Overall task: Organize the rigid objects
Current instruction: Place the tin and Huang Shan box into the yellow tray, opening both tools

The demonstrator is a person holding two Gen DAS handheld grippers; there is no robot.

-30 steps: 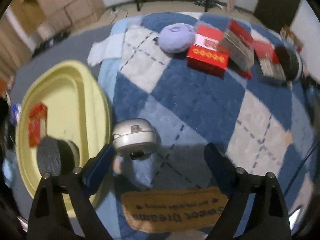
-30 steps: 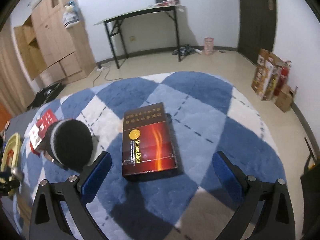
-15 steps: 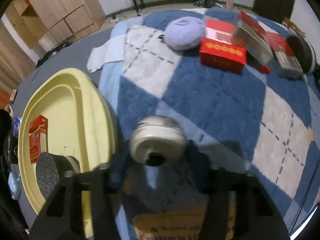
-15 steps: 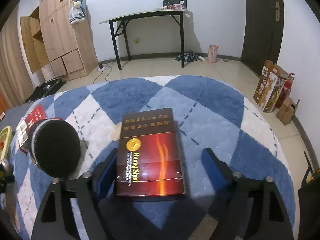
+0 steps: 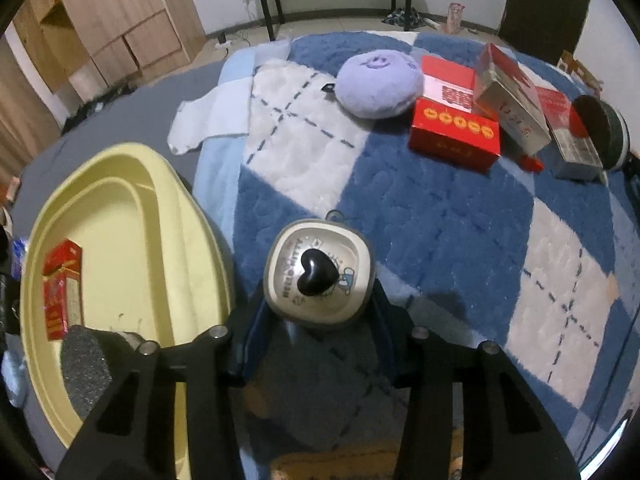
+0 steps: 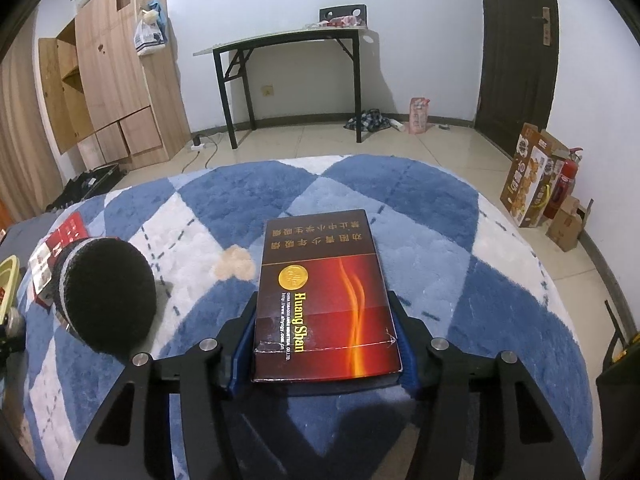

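My left gripper (image 5: 318,326) is shut on a small white container with a black heart knob (image 5: 318,276), held above the blue and white rug beside the yellow tray (image 5: 160,216). The tray holds a small red box (image 5: 62,288) and a dark grey round sponge (image 5: 86,370). My right gripper (image 6: 322,340) is shut on a dark red HuangShan box (image 6: 324,292), whose far end lies on the rug. A black round sponge (image 6: 108,294) sits just left of it.
At the rug's far side lie a purple plush cushion (image 5: 378,84), a red box (image 5: 454,120), a tilted grey and red box (image 5: 512,98), another red box (image 5: 568,140) and a dark round sponge (image 5: 600,130). A white towel (image 5: 208,124) lies far left.
Both grippers closed from wide open. The left one took hold of the white container and tilted it lid-up; the right one moved forward and clamped the dark red box.
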